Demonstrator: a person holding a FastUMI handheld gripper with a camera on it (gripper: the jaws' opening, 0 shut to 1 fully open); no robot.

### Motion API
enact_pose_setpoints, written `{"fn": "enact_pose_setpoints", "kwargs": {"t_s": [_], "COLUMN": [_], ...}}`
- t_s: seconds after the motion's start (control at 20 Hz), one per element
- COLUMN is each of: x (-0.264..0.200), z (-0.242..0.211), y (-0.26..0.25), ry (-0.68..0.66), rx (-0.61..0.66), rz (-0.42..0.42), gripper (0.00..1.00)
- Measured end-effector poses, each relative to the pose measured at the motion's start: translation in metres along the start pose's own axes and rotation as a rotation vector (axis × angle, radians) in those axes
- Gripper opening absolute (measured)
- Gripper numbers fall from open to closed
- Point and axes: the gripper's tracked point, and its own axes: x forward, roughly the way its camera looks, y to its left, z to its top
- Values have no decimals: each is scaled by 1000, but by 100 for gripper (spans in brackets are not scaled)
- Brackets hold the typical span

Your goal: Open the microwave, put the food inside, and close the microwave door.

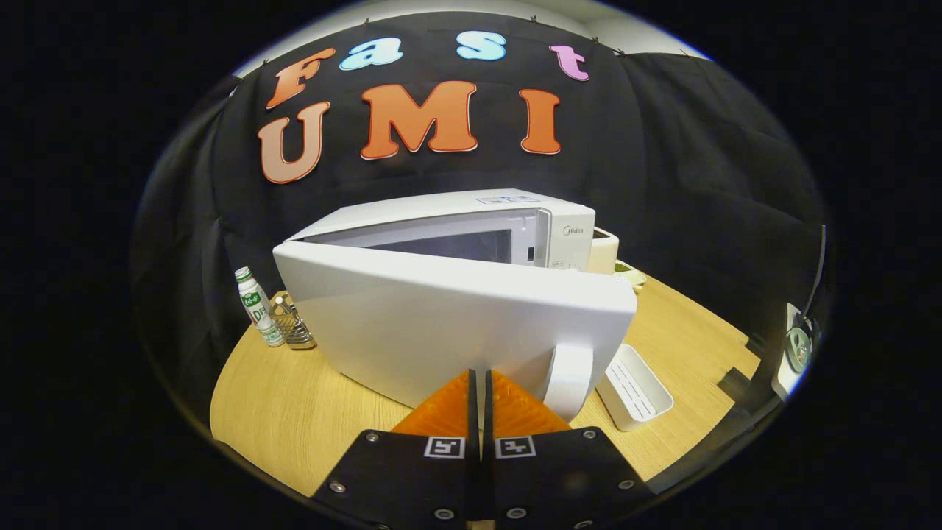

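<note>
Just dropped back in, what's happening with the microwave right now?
The hand-held gripper has its fingers closed together with nothing between them, tips right at the outer face of the microwave door, beside its handle. The door stands partly open on the microwave. Whether food is inside cannot be told. A small white tray lies on the table beside the door.

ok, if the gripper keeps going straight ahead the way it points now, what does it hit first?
The microwave door. The gripper has its fingers closed together with nothing between them, aimed at the door's outer face just left of the handle. The gap looks tiny, maybe already touching; depth unclear.
</note>
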Motion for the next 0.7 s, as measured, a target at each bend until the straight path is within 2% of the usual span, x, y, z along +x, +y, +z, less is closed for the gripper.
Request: {"fn": "enact_pose_setpoints", "kwargs": {"t_s": [0.7], "x": [84], "z": [23], "y": [-19], "ry": [8], "rx": [44], "rz": [55], "gripper": [1]}}
